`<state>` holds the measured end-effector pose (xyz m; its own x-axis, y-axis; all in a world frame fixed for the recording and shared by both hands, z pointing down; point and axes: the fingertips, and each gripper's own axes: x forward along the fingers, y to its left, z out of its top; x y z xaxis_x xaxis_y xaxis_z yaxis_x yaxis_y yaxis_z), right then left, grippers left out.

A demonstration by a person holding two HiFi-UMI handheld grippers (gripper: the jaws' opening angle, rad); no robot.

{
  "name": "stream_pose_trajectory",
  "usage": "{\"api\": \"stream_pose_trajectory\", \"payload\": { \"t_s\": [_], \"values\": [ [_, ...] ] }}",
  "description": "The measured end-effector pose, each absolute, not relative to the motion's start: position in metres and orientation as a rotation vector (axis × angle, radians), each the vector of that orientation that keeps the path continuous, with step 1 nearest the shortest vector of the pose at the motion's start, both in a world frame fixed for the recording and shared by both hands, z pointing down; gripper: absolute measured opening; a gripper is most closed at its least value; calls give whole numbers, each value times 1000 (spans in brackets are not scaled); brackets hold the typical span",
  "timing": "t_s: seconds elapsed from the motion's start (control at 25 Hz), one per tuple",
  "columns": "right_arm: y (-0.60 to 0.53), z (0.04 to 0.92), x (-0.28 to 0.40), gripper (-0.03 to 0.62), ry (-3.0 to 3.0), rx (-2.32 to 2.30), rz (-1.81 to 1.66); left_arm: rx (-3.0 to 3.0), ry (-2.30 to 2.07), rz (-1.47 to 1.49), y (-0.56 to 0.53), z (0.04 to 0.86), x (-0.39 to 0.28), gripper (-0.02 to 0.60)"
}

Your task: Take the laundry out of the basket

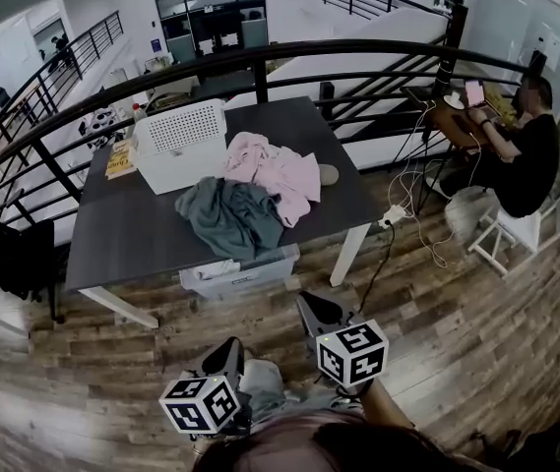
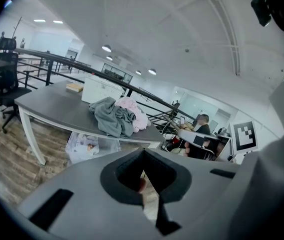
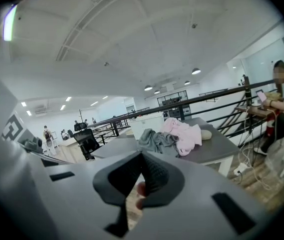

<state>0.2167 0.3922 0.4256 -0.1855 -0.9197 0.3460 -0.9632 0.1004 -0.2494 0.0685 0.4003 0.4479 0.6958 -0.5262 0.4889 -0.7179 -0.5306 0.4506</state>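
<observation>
On the dark grey table (image 1: 122, 234) stands a white perforated laundry basket (image 1: 176, 141) (image 2: 102, 90) (image 3: 149, 124). In front of it lie a pink garment (image 1: 275, 170) (image 2: 136, 113) (image 3: 184, 131) and a grey-green garment (image 1: 228, 216) (image 2: 111, 116) (image 3: 154, 139), heaped on the tabletop. Both grippers are well back from the table, over the wooden floor. The left gripper (image 1: 228, 354) (image 2: 142, 154) is shut with nothing in it. The right gripper (image 1: 314, 308) (image 3: 142, 155) is shut and empty too. The inside of the basket is hidden.
A clear plastic bin (image 1: 238, 271) sits under the table. A black railing (image 1: 260, 62) runs behind it. A person (image 1: 526, 155) sits at a desk on the right, with cables (image 1: 407, 205) on the floor. A black office chair (image 2: 7, 79) stands left of the table.
</observation>
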Motion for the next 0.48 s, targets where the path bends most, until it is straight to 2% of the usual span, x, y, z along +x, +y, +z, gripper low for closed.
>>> {"api": "stream_pose_trajectory", "payload": {
  "t_s": [0.48],
  "values": [
    [395, 432, 214, 15, -2231, 1944, 677, 2275, -948, 434, 404, 446, 65, -3]
  ]
}}
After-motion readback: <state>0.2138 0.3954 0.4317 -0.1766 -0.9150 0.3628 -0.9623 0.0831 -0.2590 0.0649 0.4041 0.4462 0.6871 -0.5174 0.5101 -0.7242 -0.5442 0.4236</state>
